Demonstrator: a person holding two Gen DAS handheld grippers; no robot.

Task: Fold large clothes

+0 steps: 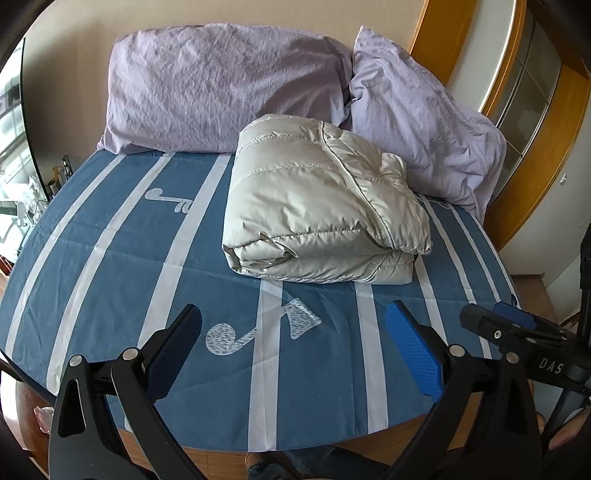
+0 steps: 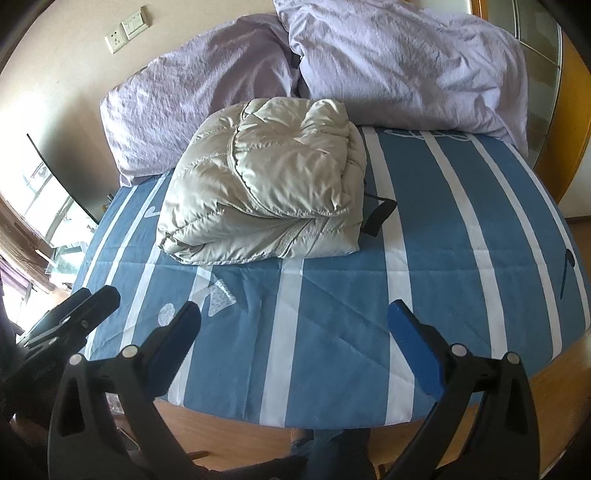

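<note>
Jacket (image 1: 325, 206) lies folded before the pillows (image 1: 229, 88); I judge it light, puffy, slippery, best pinched at its near folded edge. My left gripper (image 1: 293, 345) and right gripper (image 2: 293, 343) gape, empty.

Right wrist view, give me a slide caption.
Open right claw hovers before a folded beige puffer jacket on the striped bed.

A bed sheet (image 1: 122, 258), blue with white stripes and music-note prints, covers the bed. Two lilac pillows lean on the beige wall (image 1: 74, 55): left pillow (image 1: 221, 88), right pillow (image 1: 424, 122), touching. A socket (image 2: 115, 40) and switch (image 2: 136, 21) sit on the wall.
</note>
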